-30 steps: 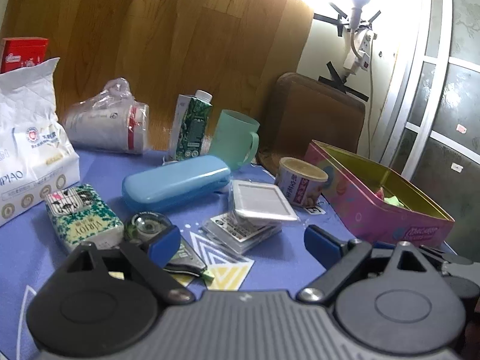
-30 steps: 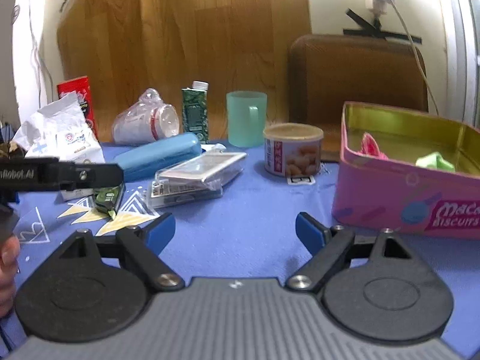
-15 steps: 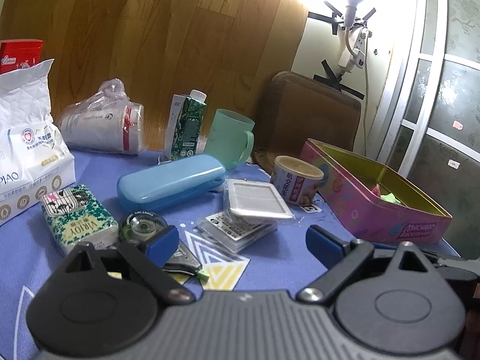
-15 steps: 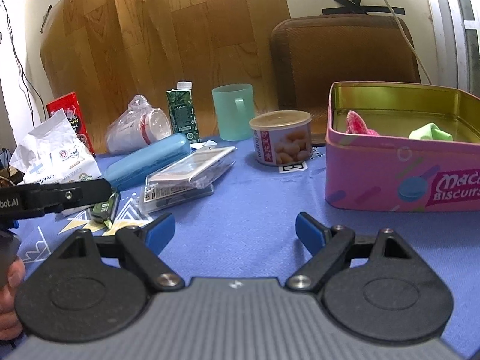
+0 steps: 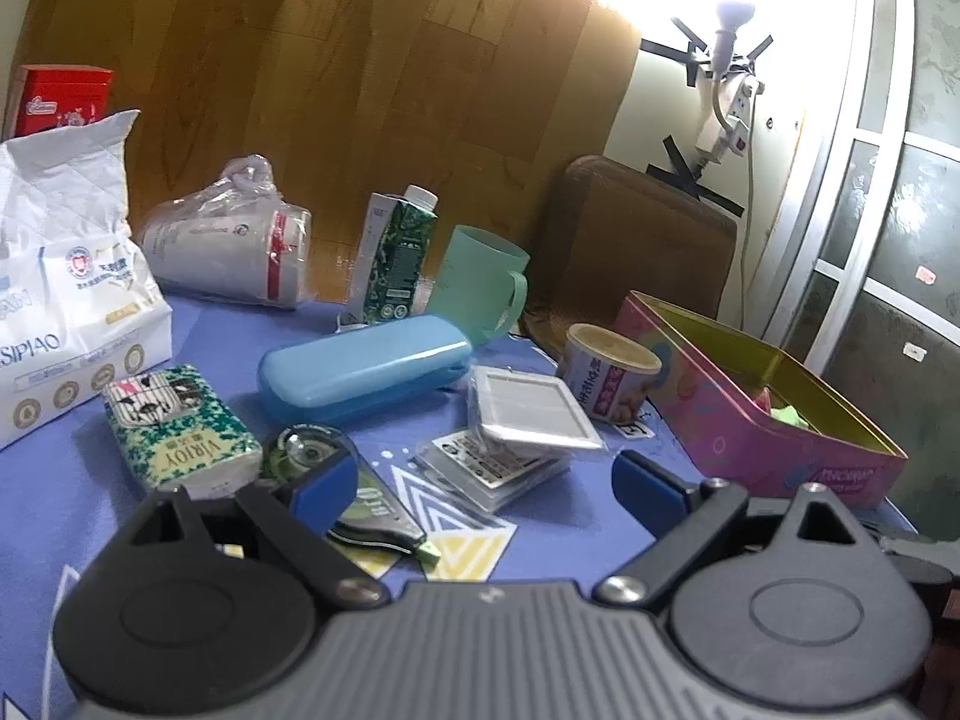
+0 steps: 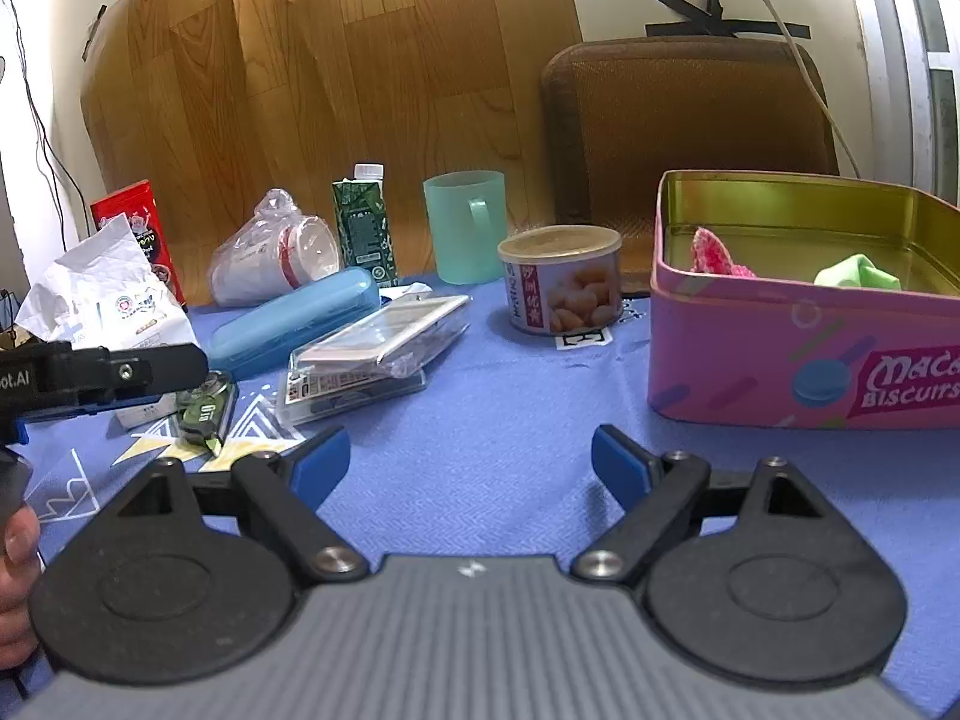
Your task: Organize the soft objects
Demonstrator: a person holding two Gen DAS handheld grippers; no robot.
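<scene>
A pink biscuit tin (image 6: 804, 348) stands open at the right, with a pink soft piece (image 6: 711, 252) and a green soft piece (image 6: 858, 273) inside. It also shows in the left wrist view (image 5: 756, 426). A green tissue pack (image 5: 180, 426) and a large white tissue bag (image 5: 66, 300) lie at the left. My left gripper (image 5: 474, 486) is open and empty above the cloth, near a tape dispenser (image 5: 324, 468). My right gripper (image 6: 471, 462) is open and empty, left of the tin.
On the blue cloth lie a blue case (image 5: 366, 366), stacked clear card boxes (image 5: 516, 438), a snack can (image 6: 561, 276), a green mug (image 6: 465, 225), a drink carton (image 6: 363, 222) and bagged cups (image 5: 234, 252). A brown chair back (image 6: 684, 114) stands behind.
Both grippers have drifted slightly; the right one moved lower and closer to the tin. Both stay open and empty.
</scene>
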